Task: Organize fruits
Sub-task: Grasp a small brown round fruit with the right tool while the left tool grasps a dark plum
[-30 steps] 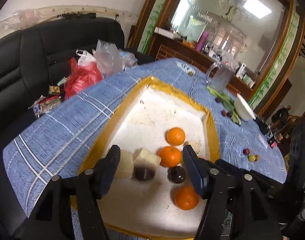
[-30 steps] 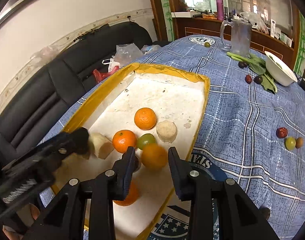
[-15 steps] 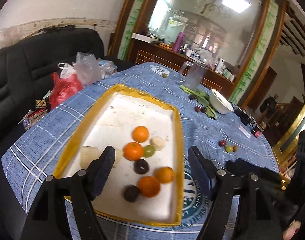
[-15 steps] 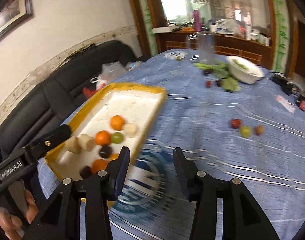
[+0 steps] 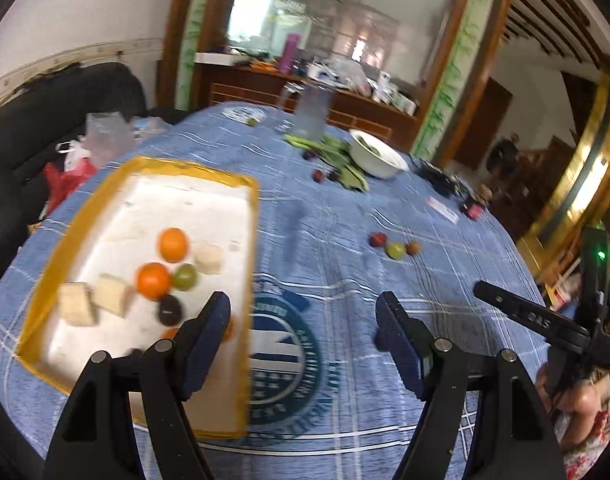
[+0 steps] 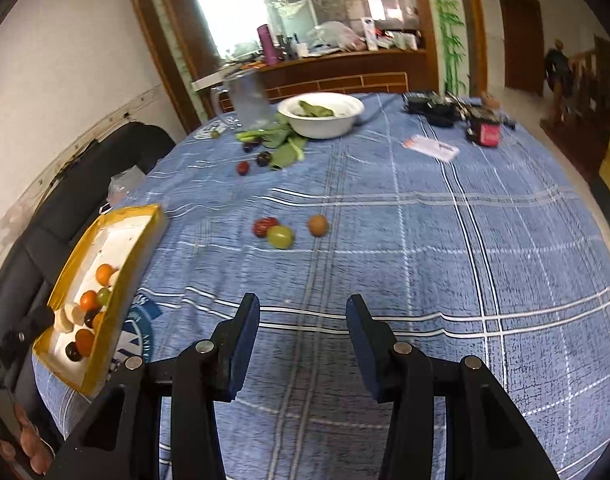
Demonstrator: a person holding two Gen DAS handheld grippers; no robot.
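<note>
A white tray with a yellow rim (image 5: 185, 166) holds several oranges (image 5: 172, 244), a green fruit (image 5: 185, 277), a dark plum (image 5: 169, 310) and pale blocks (image 5: 113, 294). My left gripper (image 5: 303, 308) is open and empty over the blue cloth, just right of the tray's near corner. My right gripper (image 6: 303, 308) is also open and empty, over bare cloth. Beyond it lie a red fruit (image 6: 265, 226), a green fruit (image 6: 280, 236) and a brown fruit (image 6: 317, 225). In the right wrist view the tray (image 6: 125, 280) sits far left.
At the back stand a white bowl (image 6: 321, 114), a clear pitcher (image 6: 247, 98) and leafy greens (image 6: 281, 140) with dark plums (image 6: 263, 158) and a red fruit (image 6: 243, 167). A card (image 6: 431, 146) and a red box (image 6: 487, 134) lie back right. A black sofa (image 5: 45, 120) with bags borders the table's left.
Both grippers swung right, away from the tray and out over the cloth. The orange that sat between the right gripper's fingers stayed in the tray. Both gaps look wider.
</note>
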